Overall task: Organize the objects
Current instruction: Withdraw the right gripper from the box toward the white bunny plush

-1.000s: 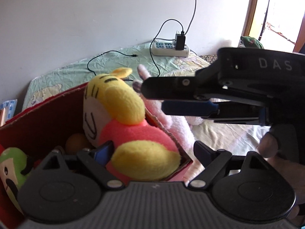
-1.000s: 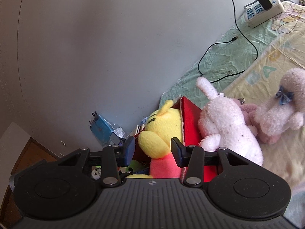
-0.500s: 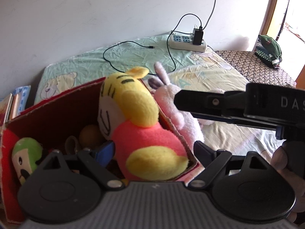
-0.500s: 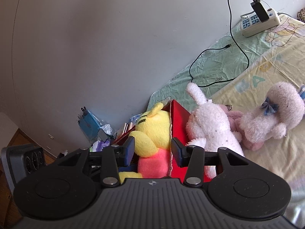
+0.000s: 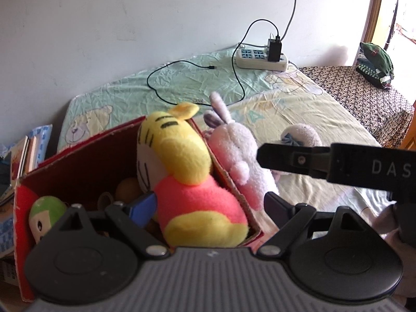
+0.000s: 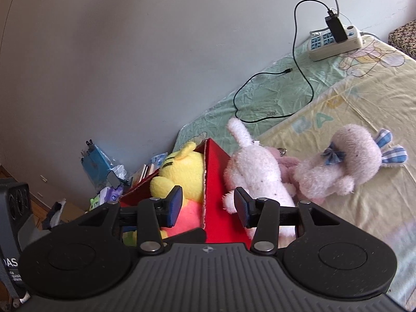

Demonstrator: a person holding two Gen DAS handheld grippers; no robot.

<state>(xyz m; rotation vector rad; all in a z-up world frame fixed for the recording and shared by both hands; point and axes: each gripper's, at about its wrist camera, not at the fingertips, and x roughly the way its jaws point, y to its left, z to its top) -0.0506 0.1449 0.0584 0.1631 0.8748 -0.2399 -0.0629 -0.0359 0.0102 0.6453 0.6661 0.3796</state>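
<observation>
Hovering above the red cardboard box (image 5: 78, 166) with the left gripper (image 5: 210, 208) spread wide and clamped on nothing. Sitting inside that box, head above the rim: the yellow plush tiger in its pink-red top (image 5: 187, 179), wedged against the right wall. Also in there: a green-capped soft toy (image 5: 45, 213) and an orange ball (image 5: 127, 187). Outside the box, leaning on that same wall: the pale pink plush rabbit (image 6: 256, 174), and lying well apart on the yellow bedsheet (image 6: 351, 234), a fluffy pink plush toy with a blue bow and checked ears (image 6: 345, 161).

Right gripper (image 6: 205, 205) likewise parted and empty, straddling the box's red wall, one finger over the tiger, the other over the rabbit.

Likely trouble from here: closing now would probably pinch cardboard instead of plush and drag or tip the light box. Grabbing the rabbit by loose fur might let it slip. Dropping it onto the tall tiger could leave it perched and liable to roll back out. Also worth minding: the two grippers close together, apt to collide.
</observation>
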